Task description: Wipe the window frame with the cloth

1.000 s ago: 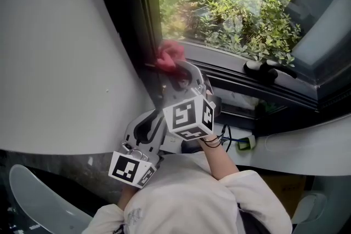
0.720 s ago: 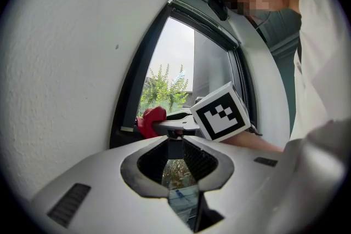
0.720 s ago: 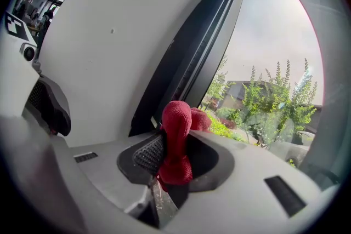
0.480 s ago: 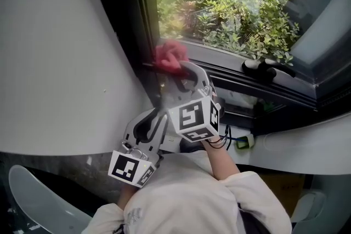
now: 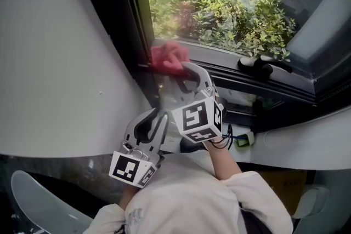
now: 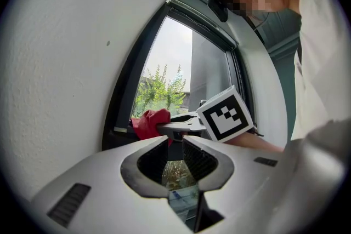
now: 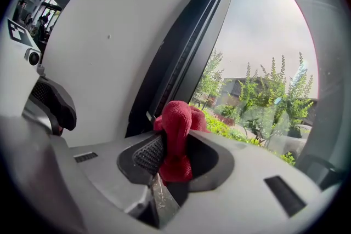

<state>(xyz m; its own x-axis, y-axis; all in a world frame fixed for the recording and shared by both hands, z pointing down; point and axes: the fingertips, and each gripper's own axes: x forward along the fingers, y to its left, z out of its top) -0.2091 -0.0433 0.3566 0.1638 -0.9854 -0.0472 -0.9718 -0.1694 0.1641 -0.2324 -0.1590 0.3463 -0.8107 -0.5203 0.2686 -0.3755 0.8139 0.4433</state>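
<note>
A red cloth (image 5: pixel 168 56) is pressed into the lower left corner of the dark window frame (image 5: pixel 129 19). My right gripper (image 5: pixel 175 69) is shut on it, and the cloth (image 7: pixel 176 118) bulges up from between the jaws of the right gripper (image 7: pixel 174 142). The frame's upright (image 7: pixel 186 52) runs just left of the cloth. My left gripper (image 5: pixel 156 117) hangs lower and nearer to me, below the right one. In its own view the left gripper (image 6: pixel 175 144) shows a narrow gap with nothing in it and points at the cloth (image 6: pixel 148 123).
A curved white wall (image 5: pixel 55 52) stands to the left of the frame. A black window handle (image 5: pixel 258 66) lies on the sill to the right. Cables and a green plug (image 5: pixel 245 140) sit below the sill. Shrubs (image 5: pixel 230 8) show through the glass.
The right gripper has shifted slightly along the frame's corner with the cloth still held. The left gripper has barely moved.
</note>
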